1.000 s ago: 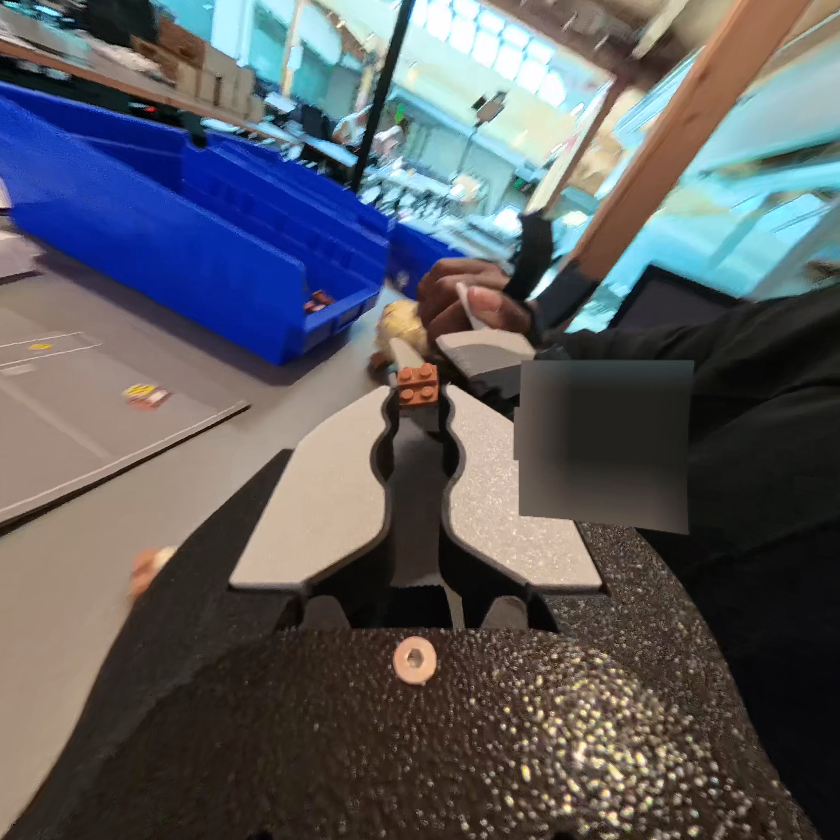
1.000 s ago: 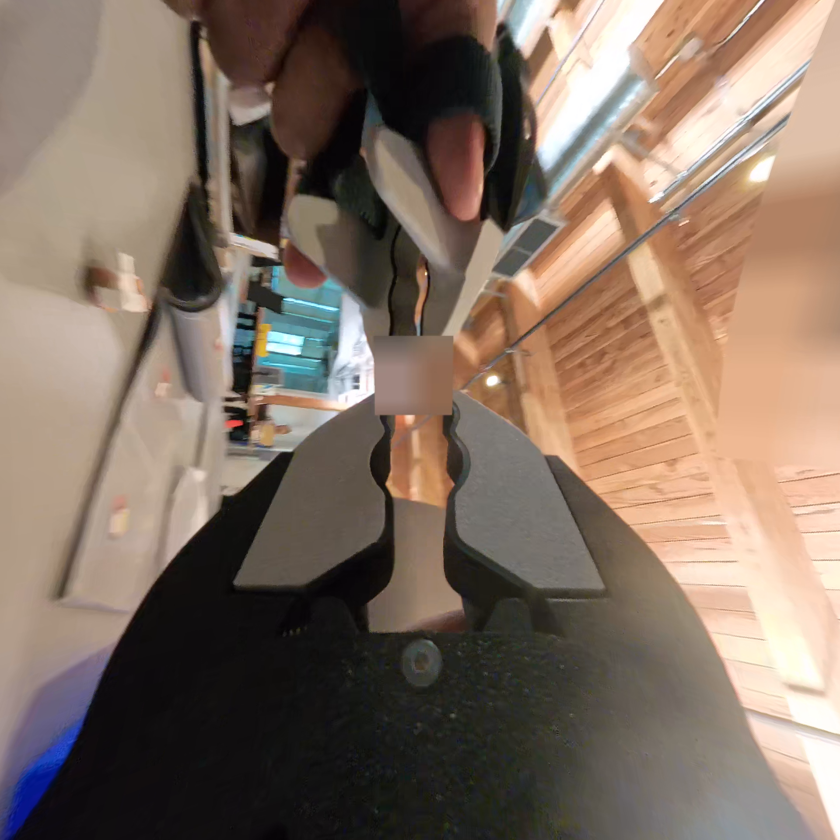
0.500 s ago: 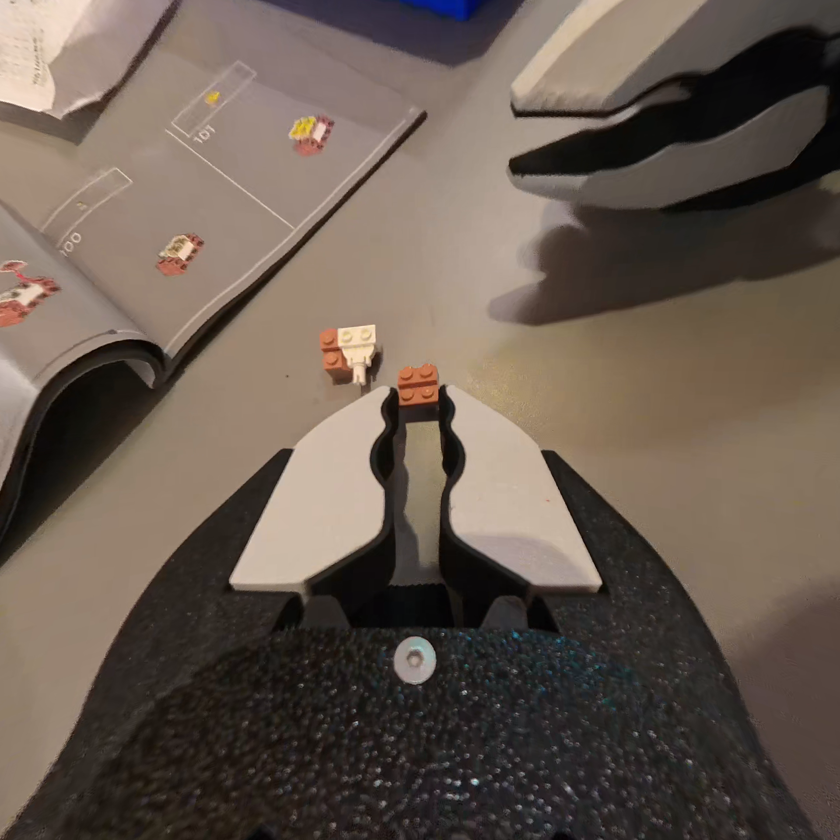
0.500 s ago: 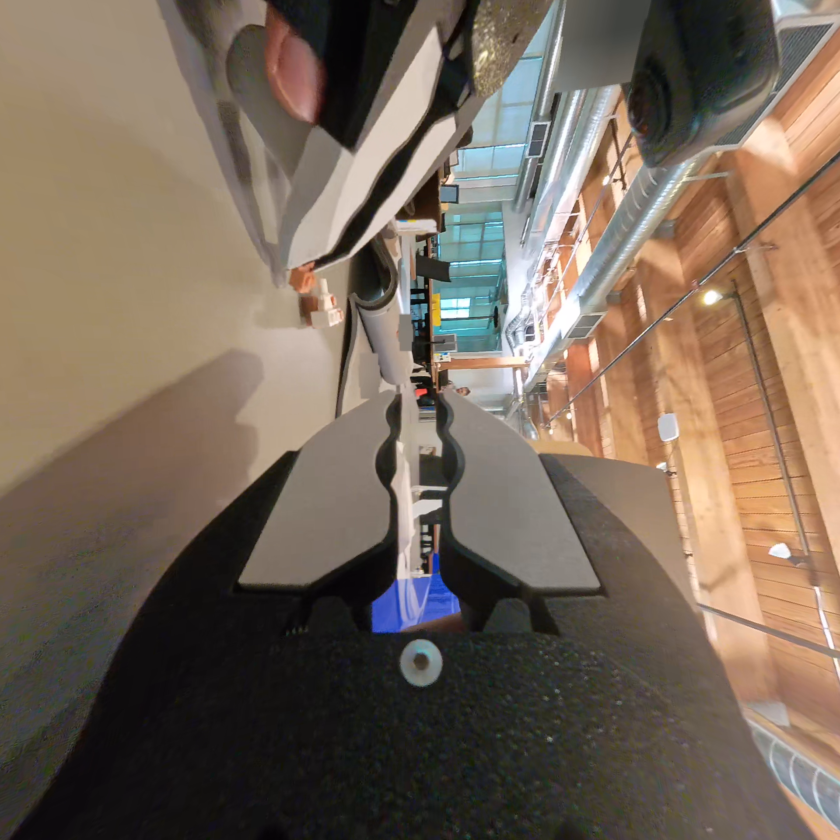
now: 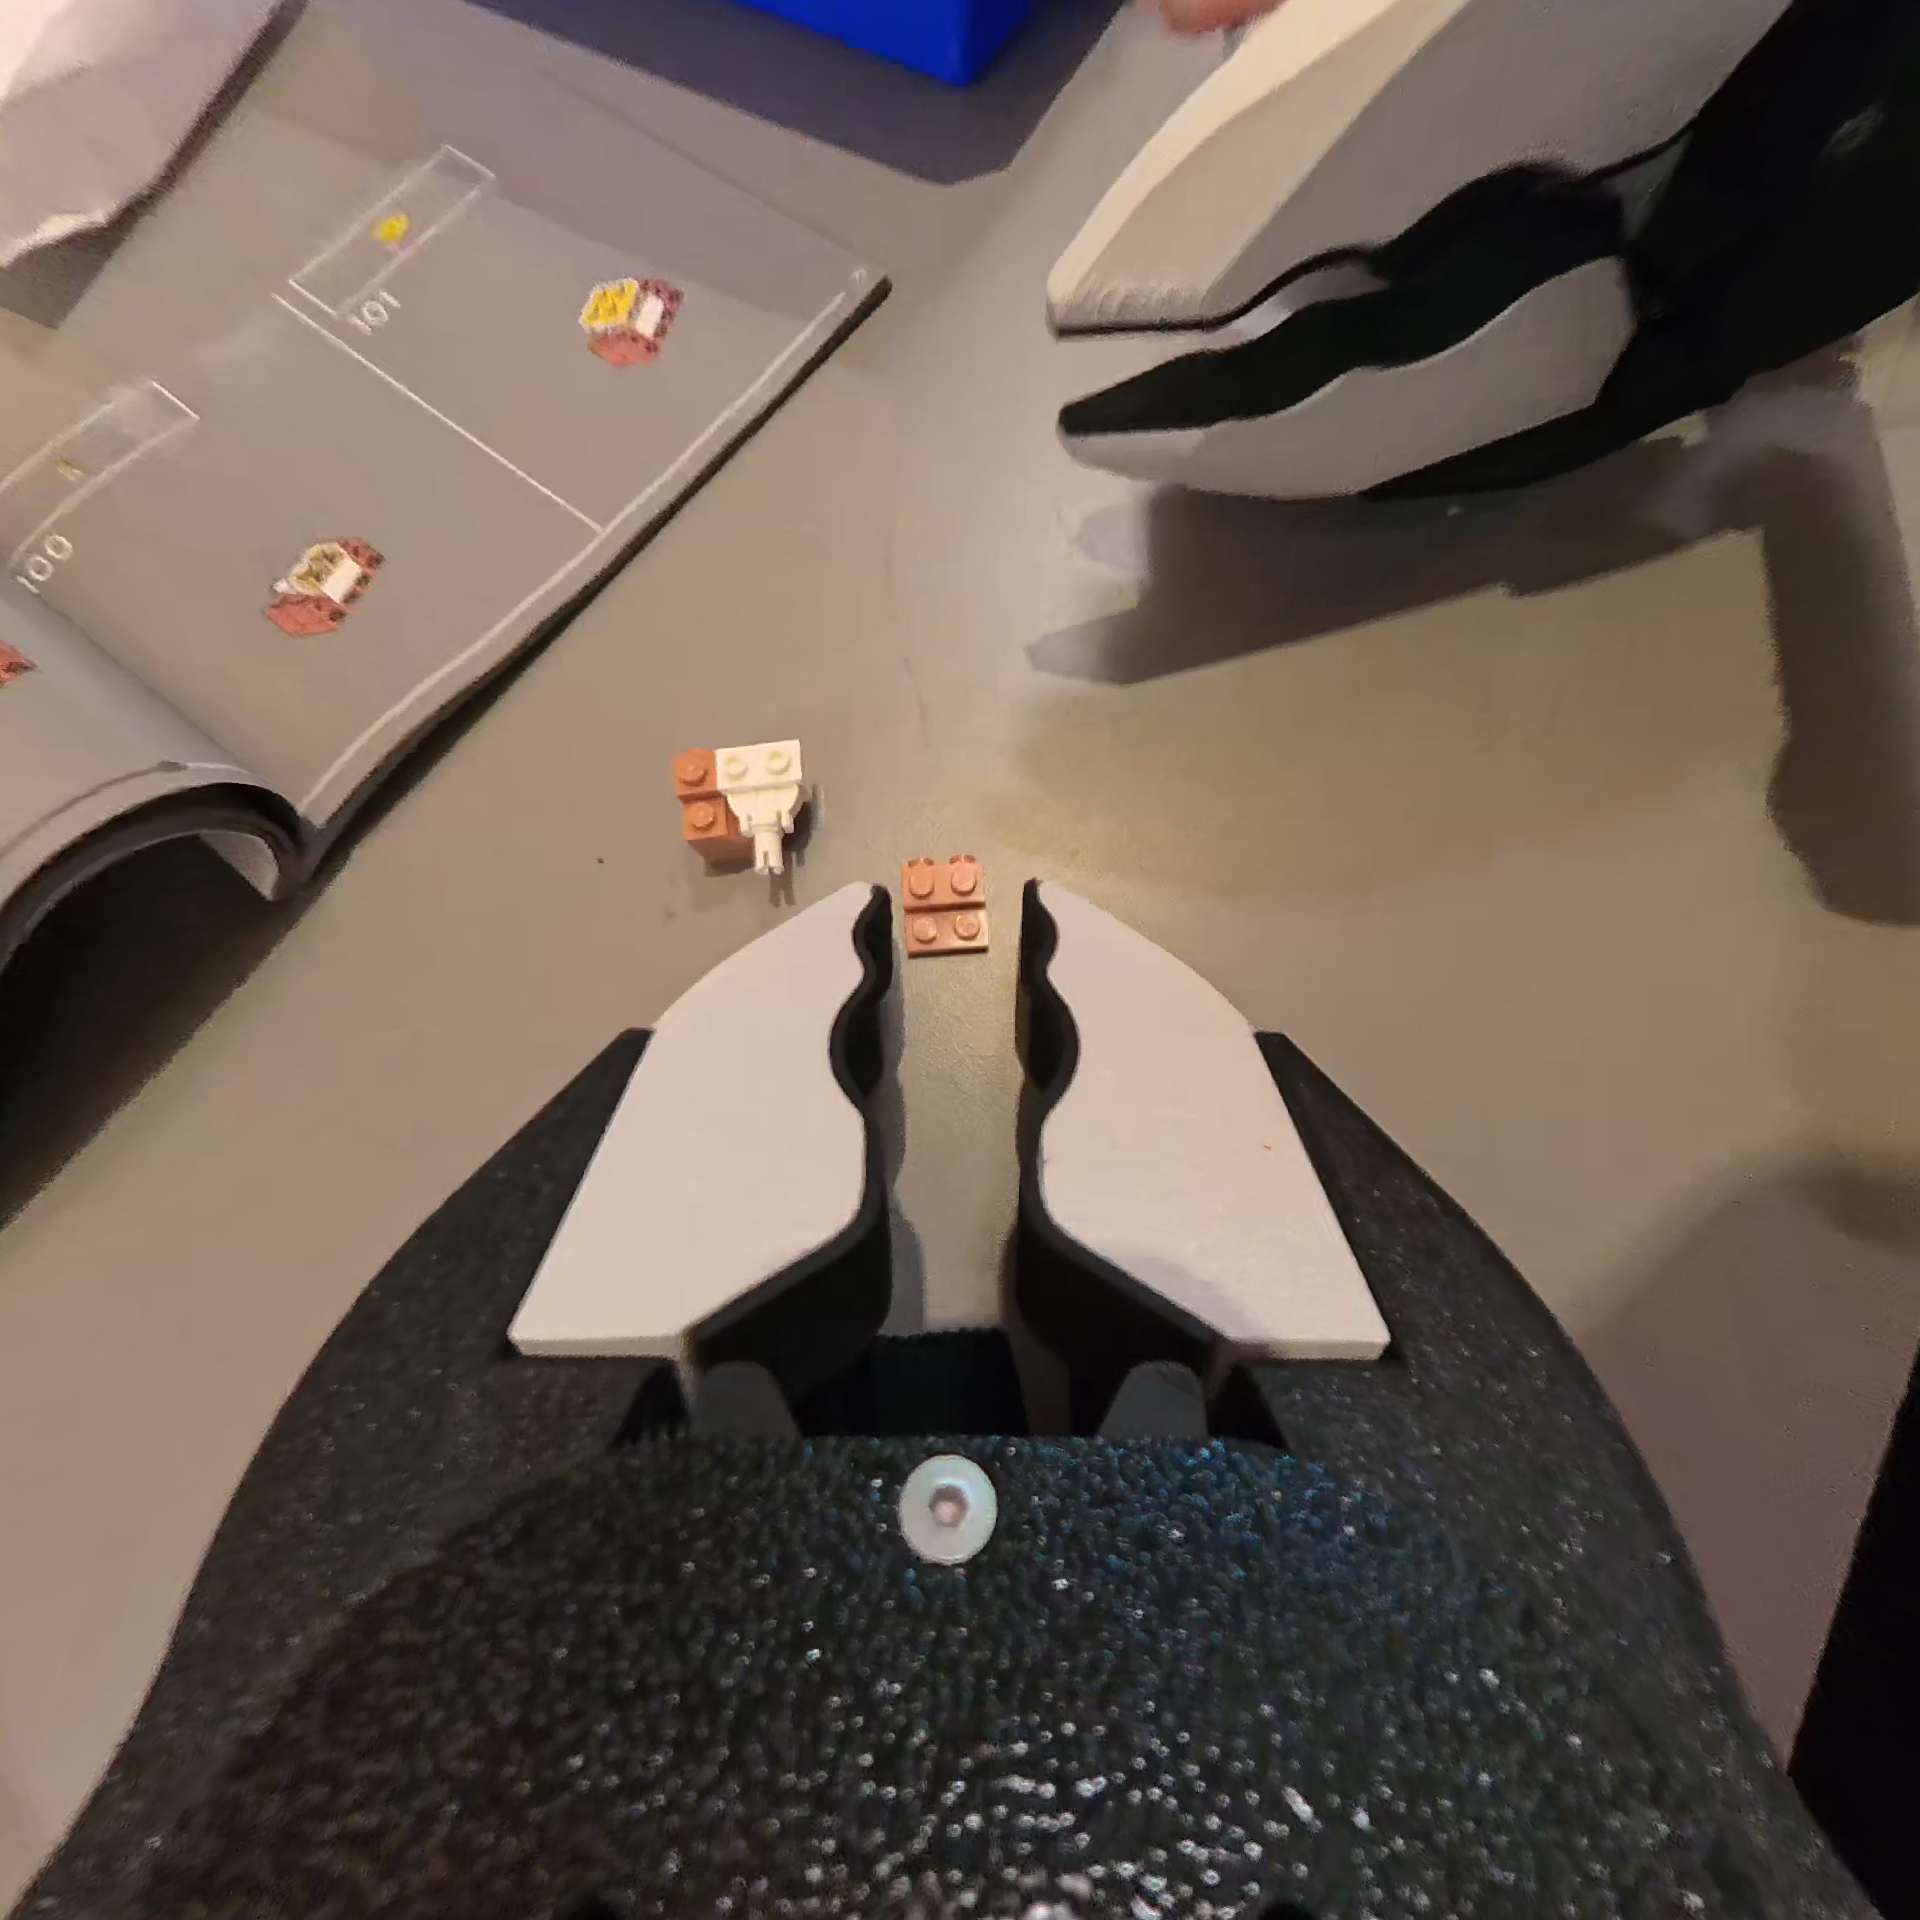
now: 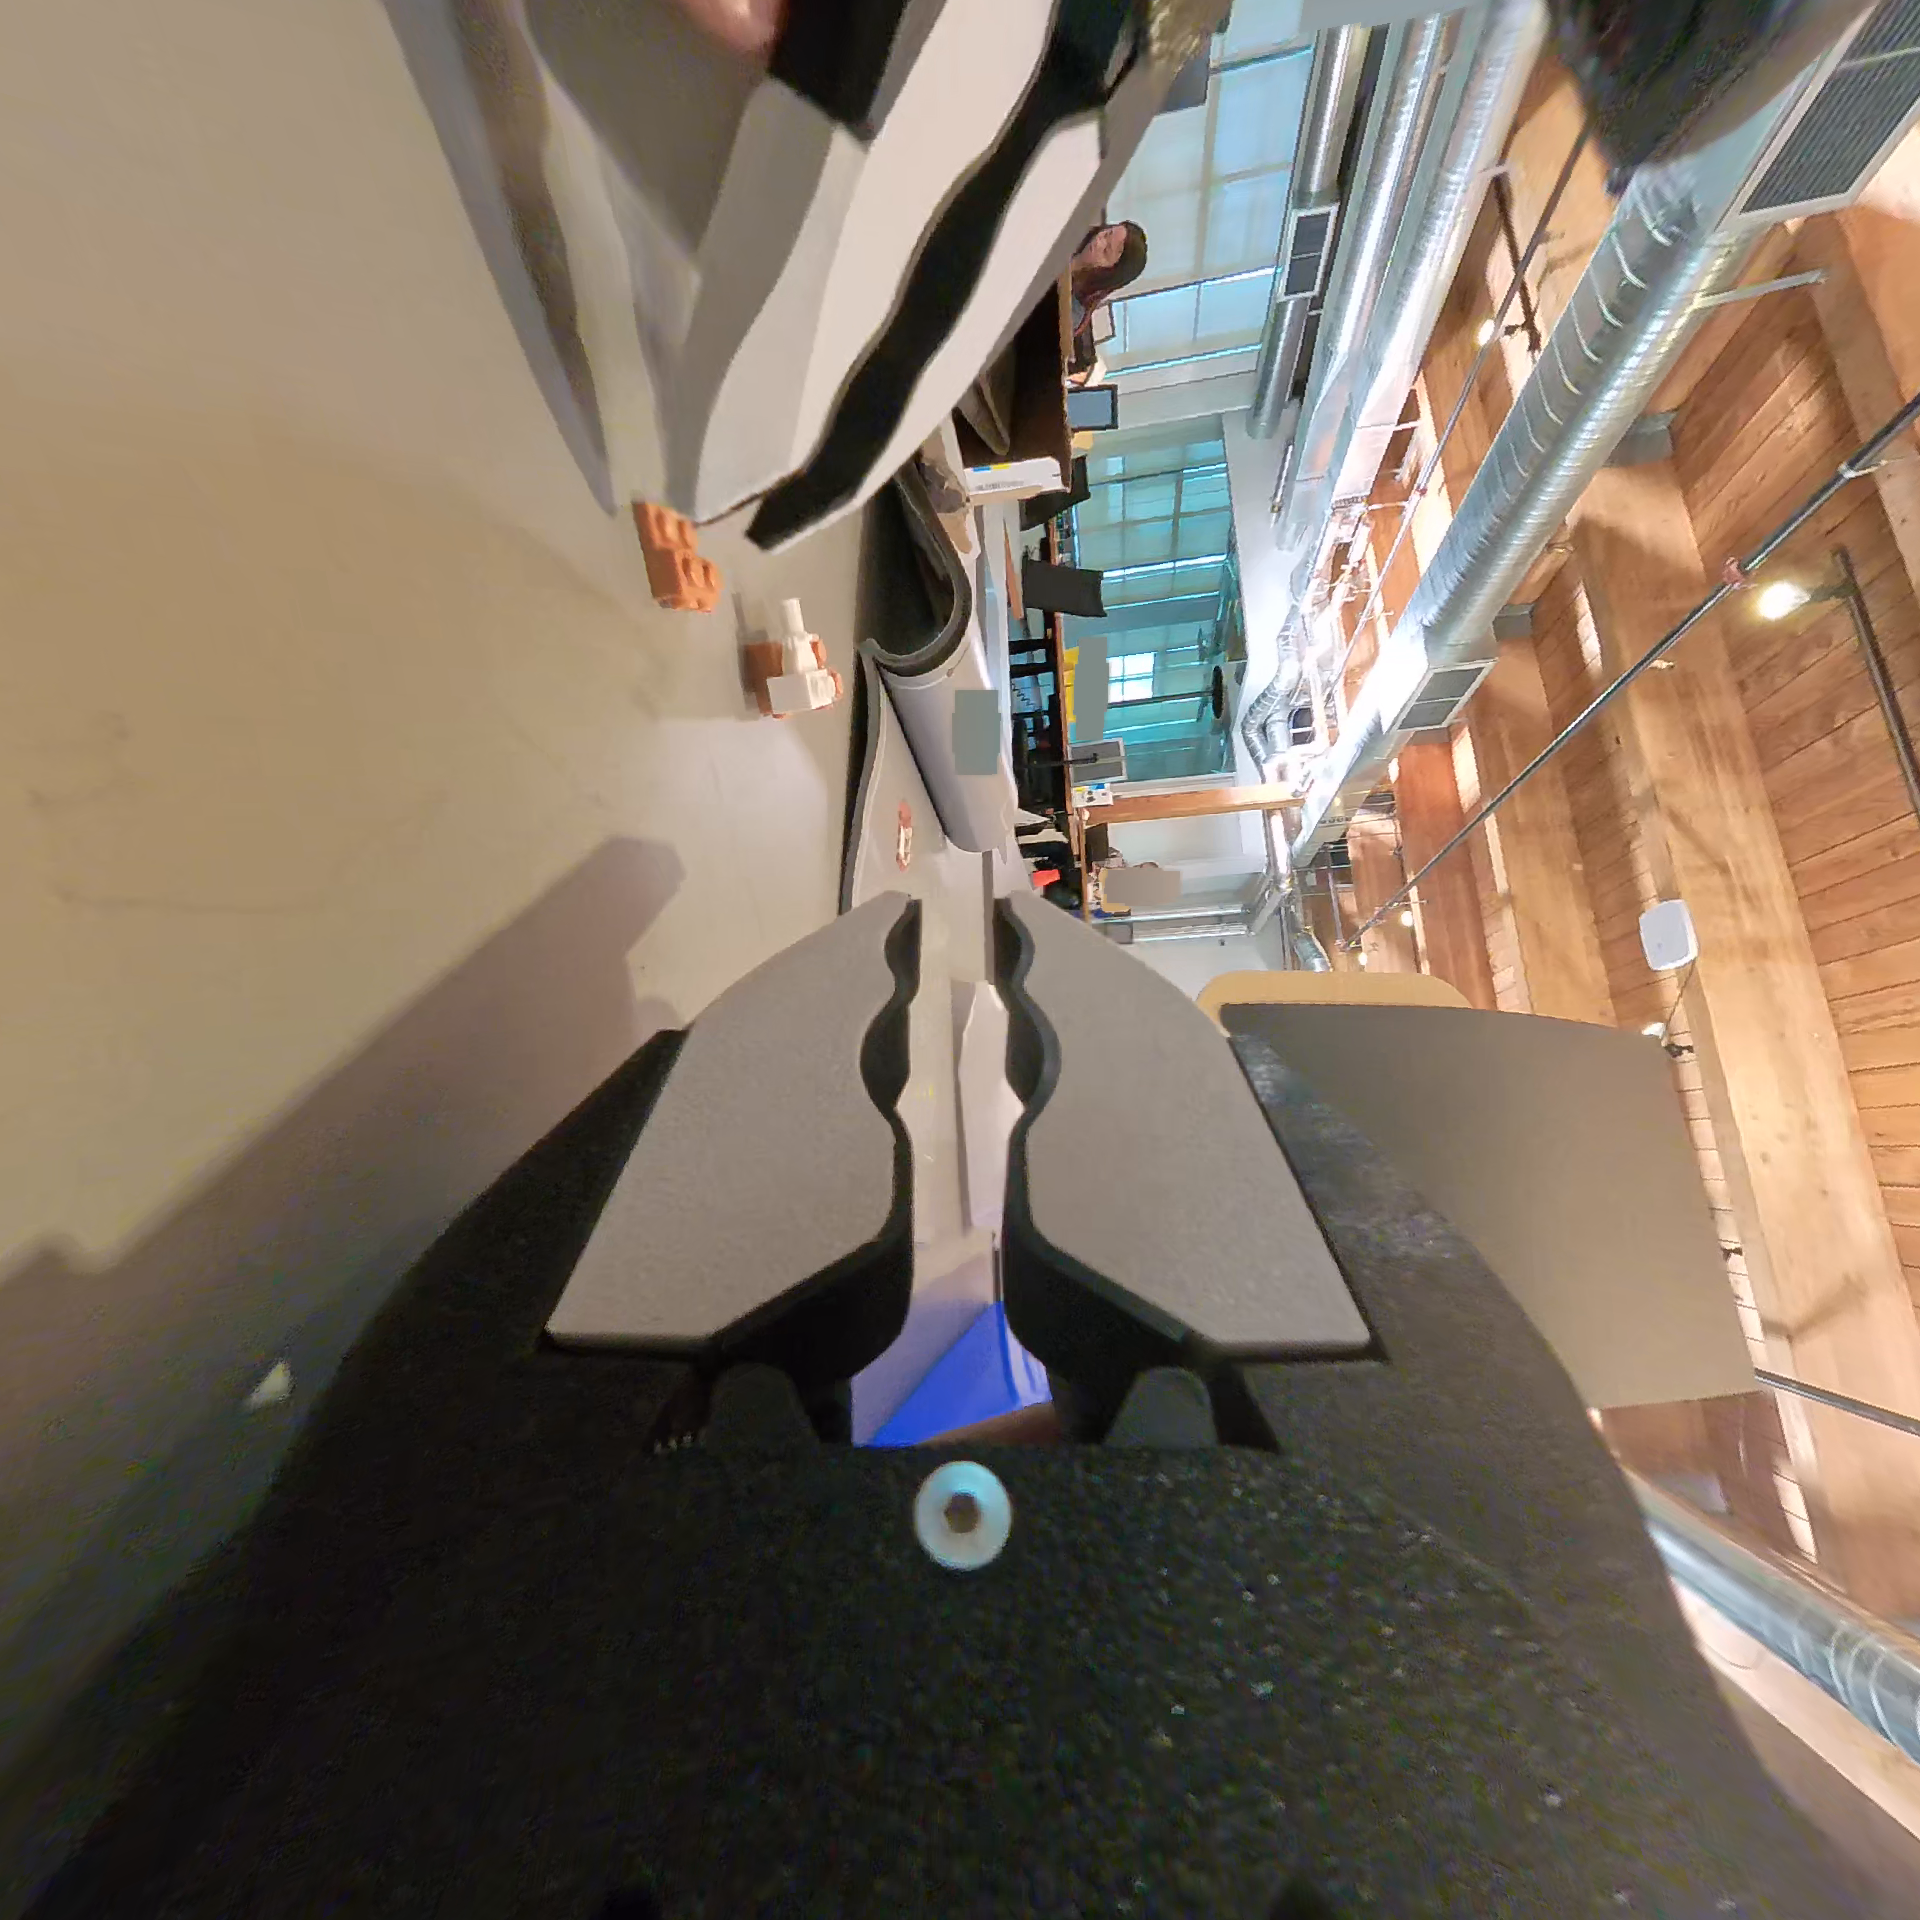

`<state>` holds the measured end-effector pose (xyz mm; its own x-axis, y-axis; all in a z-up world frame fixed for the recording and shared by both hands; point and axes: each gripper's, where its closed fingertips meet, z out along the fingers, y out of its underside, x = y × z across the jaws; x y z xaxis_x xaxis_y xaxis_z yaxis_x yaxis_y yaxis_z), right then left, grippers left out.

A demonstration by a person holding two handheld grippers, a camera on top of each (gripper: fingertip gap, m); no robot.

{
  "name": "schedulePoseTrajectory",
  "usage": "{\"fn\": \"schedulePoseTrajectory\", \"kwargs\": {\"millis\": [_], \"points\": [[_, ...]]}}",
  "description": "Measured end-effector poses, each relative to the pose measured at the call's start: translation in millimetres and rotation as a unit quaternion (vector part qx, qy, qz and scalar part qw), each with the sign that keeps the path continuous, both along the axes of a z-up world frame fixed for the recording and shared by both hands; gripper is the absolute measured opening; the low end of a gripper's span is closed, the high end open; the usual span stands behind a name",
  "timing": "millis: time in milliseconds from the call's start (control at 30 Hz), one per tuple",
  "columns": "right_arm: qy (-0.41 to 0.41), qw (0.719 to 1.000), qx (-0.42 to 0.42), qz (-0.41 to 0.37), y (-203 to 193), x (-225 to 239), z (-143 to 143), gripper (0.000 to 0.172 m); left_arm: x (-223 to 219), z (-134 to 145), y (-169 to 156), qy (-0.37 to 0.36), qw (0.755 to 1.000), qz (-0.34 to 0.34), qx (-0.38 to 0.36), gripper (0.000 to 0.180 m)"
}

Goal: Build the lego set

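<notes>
My left gripper [image 5: 956, 902] is open, low over the grey table. A small brown stepped brick [image 5: 943, 909] lies on the table between its fingertips, with a gap on each side. A small brown and white brick assembly [image 5: 740, 805] lies just left of it. In the right wrist view, the brown brick [image 6: 677, 561] sits at the left gripper's tips [image 6: 727, 509], with the assembly [image 6: 792, 665] beside it. My right gripper [image 6: 956, 914] is slightly open with nothing between its fingers. It also shows in the left wrist view [image 5: 1070, 374], held sideways above the table at the upper right.
An open instruction booklet [image 5: 447, 436] lies on the table at the left; it also shows in the right wrist view [image 6: 935, 717]. A blue bin's corner [image 5: 935, 31] is at the far edge. A grey table [image 5: 1351, 883] stretches to the right. Across from one pair of fingers to the other is roughly 8 cm.
The left jaws opened and the brown brick, gripped half a second ago, now lies free on the table between them. The right gripper stayed to the side, its jaws slightly narrower.
</notes>
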<state>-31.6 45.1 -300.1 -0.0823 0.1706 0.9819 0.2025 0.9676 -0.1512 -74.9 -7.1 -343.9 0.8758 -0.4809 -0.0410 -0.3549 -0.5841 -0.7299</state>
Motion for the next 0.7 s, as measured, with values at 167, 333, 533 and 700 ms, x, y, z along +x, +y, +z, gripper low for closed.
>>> {"fn": "schedulePoseTrajectory", "kwargs": {"millis": [167, 333, 533, 700], "points": [[-0.016, 0.999, -0.051, -0.008, 3.1, -2.6, -7.2, 0.01, -5.7, 19.5, 0.3, -0.045, 0.998, -0.024, 0.033, 0.02], [-0.059, 0.982, -0.177, -0.019, 5.9, -5.7, -18.7, 0.002, -18.0, 28.5, 2.4, -0.093, 0.993, -0.045, 0.053, 0.006], [-0.113, 0.952, -0.282, -0.039, 12.4, -9.2, -29.9, 0.0, -34.7, 33.9, 8.3, -0.112, 0.989, -0.037, 0.086, 0.0], [-0.162, 0.934, -0.316, -0.048, 12.9, -10.8, -39.4, 0.0, -40.2, 41.9, 4.8, -0.133, 0.986, -0.02, 0.098, 0.0]]}}
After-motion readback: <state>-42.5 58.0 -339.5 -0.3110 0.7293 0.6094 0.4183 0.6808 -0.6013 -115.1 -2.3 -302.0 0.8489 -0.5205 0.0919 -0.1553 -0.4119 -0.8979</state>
